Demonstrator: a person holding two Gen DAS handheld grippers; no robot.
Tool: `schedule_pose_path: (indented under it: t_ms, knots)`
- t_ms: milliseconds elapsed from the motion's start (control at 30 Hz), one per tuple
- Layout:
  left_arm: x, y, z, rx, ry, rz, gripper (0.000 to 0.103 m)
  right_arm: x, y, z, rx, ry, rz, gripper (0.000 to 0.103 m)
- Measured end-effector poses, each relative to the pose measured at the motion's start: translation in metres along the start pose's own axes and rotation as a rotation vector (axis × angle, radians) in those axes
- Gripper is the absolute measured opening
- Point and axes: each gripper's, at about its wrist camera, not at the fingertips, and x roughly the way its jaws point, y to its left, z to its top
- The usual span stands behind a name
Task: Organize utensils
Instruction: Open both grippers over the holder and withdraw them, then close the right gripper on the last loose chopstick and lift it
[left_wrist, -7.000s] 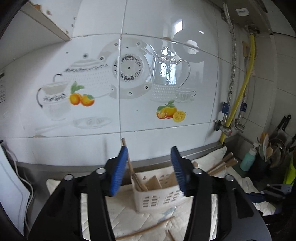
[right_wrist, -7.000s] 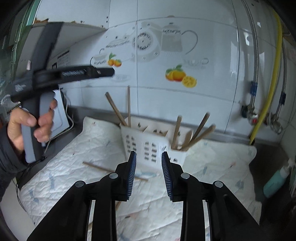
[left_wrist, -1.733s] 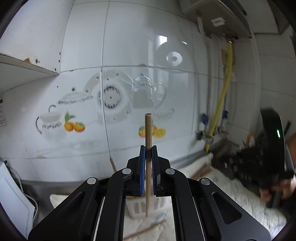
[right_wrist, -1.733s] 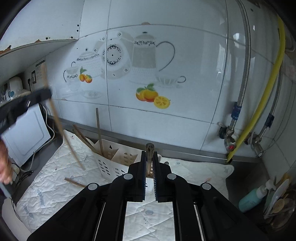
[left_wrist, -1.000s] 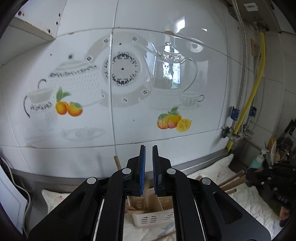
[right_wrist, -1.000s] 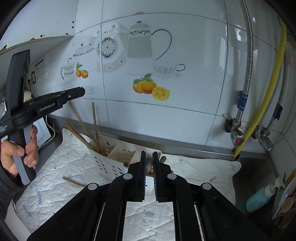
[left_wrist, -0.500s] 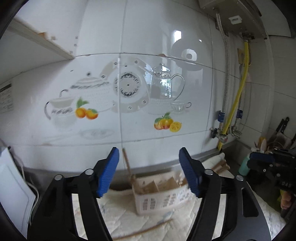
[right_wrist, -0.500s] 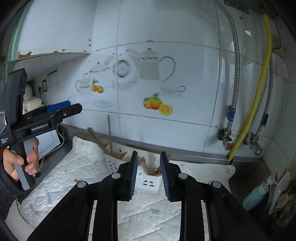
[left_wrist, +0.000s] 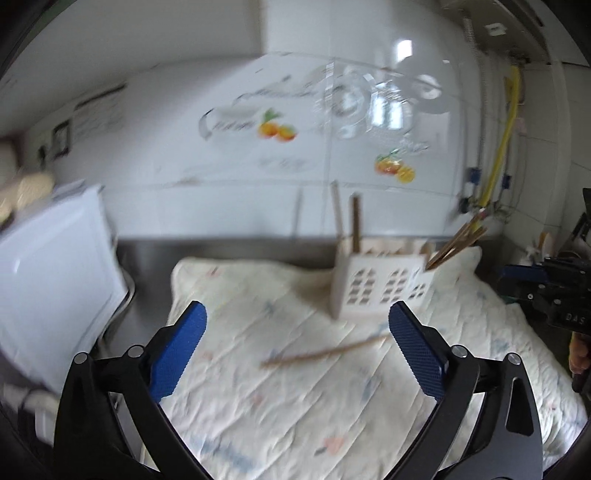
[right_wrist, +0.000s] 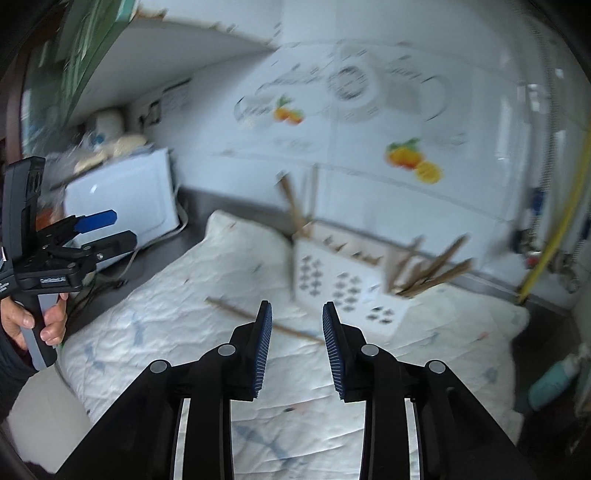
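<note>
Chopstick (left_wrist: 325, 353) lies loose before the caddy (left_wrist: 380, 284) — left gripper (left_wrist: 297, 350), jaws just spread wide and empty, should straddle it squarely; right gripper (right_wrist: 297, 334) jaws part-open, empty.

One white utensil caddy (left_wrist: 380, 284), one loose wooden stick (left_wrist: 325, 354) on one quilted mat (left_wrist: 295, 406), two grippers.

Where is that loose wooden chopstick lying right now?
The loose chopstick lies flat on the quilted white cloth, just in front of the white utensil caddy. In the left wrist view it sits between the open left tool's blue pads, untouched.
</note>
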Motion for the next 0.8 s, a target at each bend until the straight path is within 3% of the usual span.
schedule_pose_path:
  t_ms: [333,600,800]
  knots:
    - [-0.013,0.042,-0.062,-0.088,0.101,0.039,0.098,0.093,0.046,-0.01,-0.123,0.155,0.154,0.028]
    - [-0.004,0.055,-0.088,-0.106,0.174,0.098,0.098,0.165,0.071,-0.01,-0.265,0.241,0.25,0.028]
    - [-0.005,0.065,-0.1,-0.114,0.177,0.15,0.098,0.219,0.076,-0.003,-0.351,0.296,0.305,0.026]
